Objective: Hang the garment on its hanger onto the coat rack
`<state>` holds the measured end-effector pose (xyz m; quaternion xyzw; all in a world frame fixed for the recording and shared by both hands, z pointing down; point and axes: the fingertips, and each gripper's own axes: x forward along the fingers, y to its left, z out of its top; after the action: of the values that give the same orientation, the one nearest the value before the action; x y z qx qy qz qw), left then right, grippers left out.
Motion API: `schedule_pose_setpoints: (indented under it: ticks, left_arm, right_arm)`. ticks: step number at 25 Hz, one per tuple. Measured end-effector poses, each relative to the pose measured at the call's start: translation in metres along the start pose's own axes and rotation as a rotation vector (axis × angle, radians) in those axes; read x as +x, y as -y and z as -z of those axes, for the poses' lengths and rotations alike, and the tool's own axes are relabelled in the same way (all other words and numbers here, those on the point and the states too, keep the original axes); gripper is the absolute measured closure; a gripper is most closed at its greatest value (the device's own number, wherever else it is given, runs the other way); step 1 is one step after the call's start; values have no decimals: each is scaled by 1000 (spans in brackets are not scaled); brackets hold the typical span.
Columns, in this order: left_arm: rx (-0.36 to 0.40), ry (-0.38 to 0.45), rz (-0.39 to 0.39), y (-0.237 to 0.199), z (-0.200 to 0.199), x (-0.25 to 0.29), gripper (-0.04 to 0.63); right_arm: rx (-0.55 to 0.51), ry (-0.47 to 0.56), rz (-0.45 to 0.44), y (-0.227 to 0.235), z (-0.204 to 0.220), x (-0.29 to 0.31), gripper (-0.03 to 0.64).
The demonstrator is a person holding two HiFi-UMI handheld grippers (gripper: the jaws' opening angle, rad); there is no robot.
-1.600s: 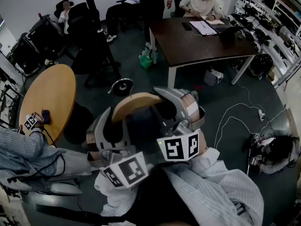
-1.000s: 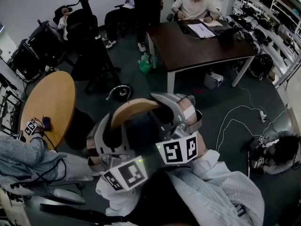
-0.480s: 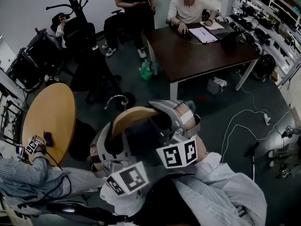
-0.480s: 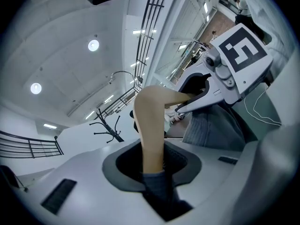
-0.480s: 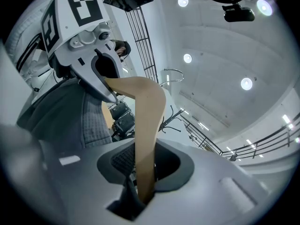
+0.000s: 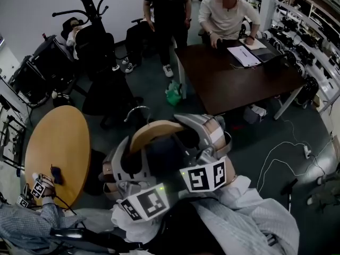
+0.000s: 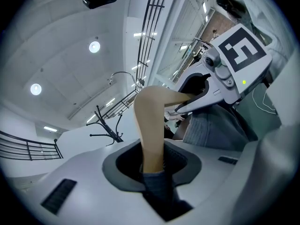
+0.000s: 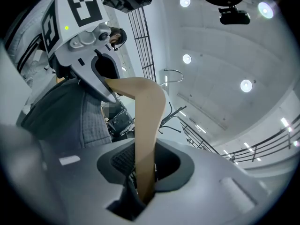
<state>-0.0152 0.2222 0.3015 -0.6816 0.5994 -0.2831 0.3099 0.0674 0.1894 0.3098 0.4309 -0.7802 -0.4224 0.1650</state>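
A curved wooden hanger (image 6: 155,129) with a metal hook (image 6: 136,110) carries a dark grey garment (image 6: 159,155) that hangs below it. My left gripper (image 6: 126,145) is shut on the hanger's left arm and my right gripper (image 6: 195,125) on its right arm. In the left gripper view the wood (image 7: 151,125) runs straight up from between the jaws, with garment cloth (image 7: 159,186) pinched beside it. The right gripper view shows the other arm of the hanger (image 8: 146,125) clamped the same way. The black coat rack (image 6: 87,4) stands at the far left, apart from the hanger.
A round wooden table (image 6: 53,153) lies at the left. A dark rectangular table (image 6: 239,78) stands at the right with people sitting and standing beside it. Black office chairs (image 6: 95,47) crowd the rack's foot. Cables (image 6: 287,153) trail on the floor at the right.
The whole view has shifted forward across the room: the coat rack and the dark table stand nearer and lower in the picture. Both grippers keep the same hold on the hanger.
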Motion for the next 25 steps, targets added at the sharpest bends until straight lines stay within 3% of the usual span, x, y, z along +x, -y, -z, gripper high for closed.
schedule_pose_setpoints:
  ticks: [11, 25]
  left_arm:
    - [9, -54, -60, -42, 48, 149, 497]
    - [9, -151, -215, -106, 56, 323, 496]
  right_arm:
    - [8, 71, -35, 18, 55, 159, 534]
    - [-8, 245, -95, 87, 107, 339, 534]
